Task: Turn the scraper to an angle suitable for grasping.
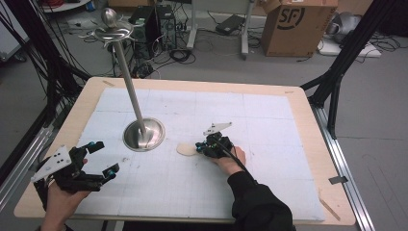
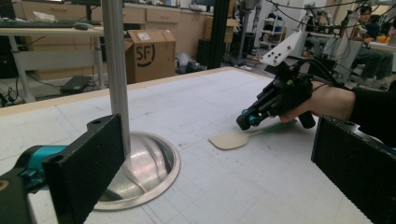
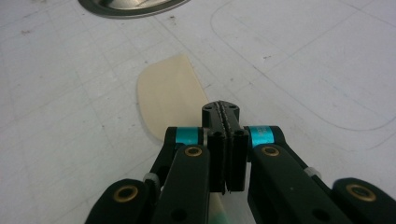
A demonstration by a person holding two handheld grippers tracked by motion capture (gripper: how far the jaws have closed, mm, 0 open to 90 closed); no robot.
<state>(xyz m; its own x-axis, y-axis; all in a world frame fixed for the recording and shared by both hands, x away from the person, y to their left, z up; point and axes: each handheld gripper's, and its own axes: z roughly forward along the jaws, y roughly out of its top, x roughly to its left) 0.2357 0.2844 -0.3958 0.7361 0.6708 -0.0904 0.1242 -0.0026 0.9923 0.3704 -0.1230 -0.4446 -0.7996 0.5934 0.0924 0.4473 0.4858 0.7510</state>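
Right gripper (image 3: 223, 112) jaws are squeezed tight on a small spatula's thin handle, low on the white mat (image 1: 269, 125).

Its cream spatula (image 3: 166, 95) blade lies flat at 11 o'clock from the jaws, at 4 o'clock from the metal stand (image 1: 143, 134). It looks light and bendy, so hold the handle. Left gripper (image 1: 103, 159) waits wide apart, holding nothing.

Grey floor (image 1: 288, 72) (cardboard box (image 1: 298, 26), cables (image 1: 29, 57))
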